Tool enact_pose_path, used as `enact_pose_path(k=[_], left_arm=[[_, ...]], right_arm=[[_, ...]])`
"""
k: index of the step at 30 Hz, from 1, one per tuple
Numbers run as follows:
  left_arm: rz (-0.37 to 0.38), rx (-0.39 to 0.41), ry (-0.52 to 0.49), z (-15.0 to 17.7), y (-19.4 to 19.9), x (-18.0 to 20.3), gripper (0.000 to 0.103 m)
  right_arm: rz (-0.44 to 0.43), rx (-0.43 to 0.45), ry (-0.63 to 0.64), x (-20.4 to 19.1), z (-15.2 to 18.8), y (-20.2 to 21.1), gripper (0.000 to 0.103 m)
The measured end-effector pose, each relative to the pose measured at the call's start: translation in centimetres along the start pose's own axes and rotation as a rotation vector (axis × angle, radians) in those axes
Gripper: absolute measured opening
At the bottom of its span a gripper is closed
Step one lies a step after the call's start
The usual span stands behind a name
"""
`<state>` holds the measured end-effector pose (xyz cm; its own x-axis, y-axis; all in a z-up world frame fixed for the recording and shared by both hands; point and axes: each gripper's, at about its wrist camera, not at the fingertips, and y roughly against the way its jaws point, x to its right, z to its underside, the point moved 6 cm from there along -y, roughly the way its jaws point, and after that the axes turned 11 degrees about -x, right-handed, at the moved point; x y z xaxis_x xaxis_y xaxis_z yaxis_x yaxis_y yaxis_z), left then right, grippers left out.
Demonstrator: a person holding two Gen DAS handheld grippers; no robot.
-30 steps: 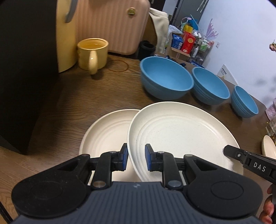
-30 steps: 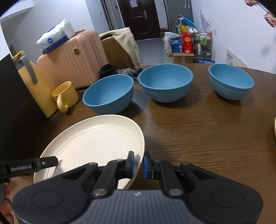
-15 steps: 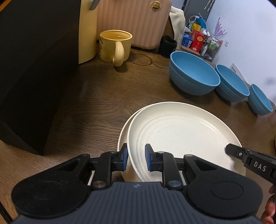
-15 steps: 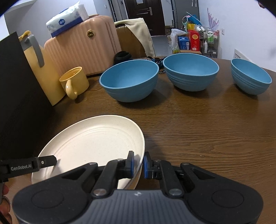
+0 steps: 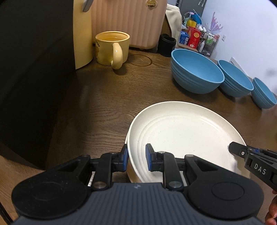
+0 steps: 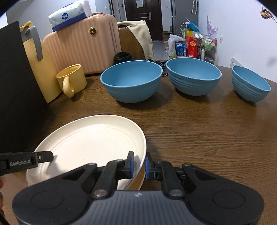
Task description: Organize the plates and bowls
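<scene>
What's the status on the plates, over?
Left gripper and right gripper both shut on cream plate, now over lower plate. Three blue bowls behind, nothing blocking.

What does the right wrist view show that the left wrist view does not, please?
Only the right wrist view shows the tissue pack on the pink suitcase and the dark door. Only the left wrist view shows the lower plate's edge under the cream plate. Both show that plate, three blue bowls and the yellow mug.

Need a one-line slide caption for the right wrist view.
Both grippers clamp a cream plate onto another plate; three blue bowls wait behind.
</scene>
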<state>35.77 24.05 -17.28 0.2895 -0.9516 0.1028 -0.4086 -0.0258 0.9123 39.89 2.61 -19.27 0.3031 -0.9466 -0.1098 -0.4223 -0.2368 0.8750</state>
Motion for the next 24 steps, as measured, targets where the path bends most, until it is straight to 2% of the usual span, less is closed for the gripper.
enact_pose_path(k=[13, 16, 17, 18, 19, 21, 23, 24], left_arm=[[-0.051, -0.016, -0.072, -0.43, -0.51, 0.71, 0.022], [-0.056, -0.020, -0.083, -0.42, -0.53, 0.92, 0.029], [-0.062, -0.021, -0.087, -0.43, -0.53, 1.02, 0.039], [-0.064, -0.021, -0.087, -0.45, -0.52, 0.98, 0.043], [-0.063, -0.020, -0.084, -0.48, -0.47, 0.95, 0.051], [-0.068, -0.016, -0.074, -0.63, -0.28, 0.67, 0.059], [-0.076, -0.011, -0.065, -0.78, -0.02, 0.36, 0.080], [-0.082, -0.004, -0.058, -0.89, 0.18, 0.19, 0.085]], right_arm=[[0.003, 0.018, -0.026, 0.08, 0.44, -0.52, 0.013], [0.013, 0.002, -0.031, 0.04, 0.45, -0.86, 0.016], [0.014, -0.007, -0.035, 0.00, 0.48, -1.02, 0.017], [0.010, -0.010, -0.032, -0.10, 0.48, -1.08, 0.017], [0.013, -0.009, -0.027, -0.21, 0.45, -1.07, 0.020], [0.003, -0.006, -0.019, -0.39, 0.40, -0.94, 0.035], [0.000, -0.001, -0.022, -0.39, 0.36, -0.70, 0.063], [0.001, 0.003, -0.024, -0.33, 0.34, -0.55, 0.067]])
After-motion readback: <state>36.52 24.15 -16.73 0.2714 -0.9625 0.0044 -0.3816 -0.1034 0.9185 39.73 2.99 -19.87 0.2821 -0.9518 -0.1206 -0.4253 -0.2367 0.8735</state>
